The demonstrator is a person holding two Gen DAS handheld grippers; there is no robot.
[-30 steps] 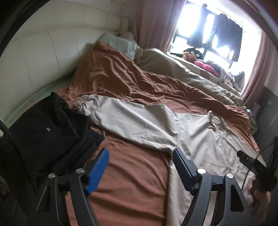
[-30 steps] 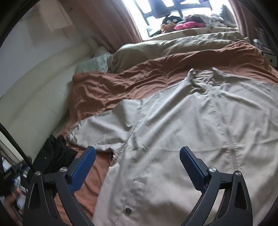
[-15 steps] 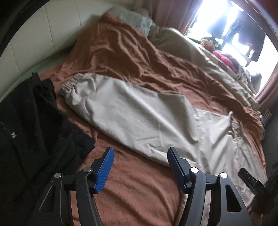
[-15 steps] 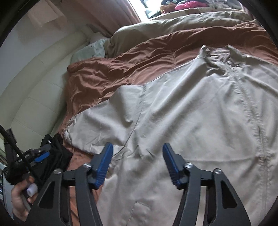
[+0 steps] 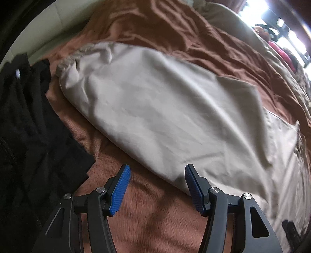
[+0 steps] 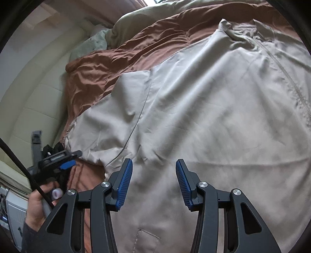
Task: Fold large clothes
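Note:
A large beige jacket (image 6: 213,97) lies spread flat on the brown bedspread (image 5: 155,214), zipper up. Its long sleeve (image 5: 155,101) reaches toward a gathered cuff (image 5: 68,62). My left gripper (image 5: 157,169) hovers low over the sleeve's near edge. Its jaws are closing, the edge of the cloth lies below the gap, and the blue pads do not press on it. My right gripper (image 6: 154,162) hangs over the wrinkled underarm area where sleeve meets body. Its jaws are also closing, with no cloth pinched. In the right wrist view, a hand (image 6: 37,208) holds the left gripper (image 6: 56,161) at the left edge.
A black garment (image 5: 29,136) is heaped on the bed left of the sleeve. A cream padded headboard (image 6: 29,97) runs along the far side, with a pillow (image 6: 97,40) and an olive duvet (image 6: 145,17). Bright window with clutter (image 5: 281,29) at the far right.
Both grippers have come down toward the jacket and tilted more steeply, so the cloth fills more of each view. Both pairs of jaws have narrowed, the right one markedly.

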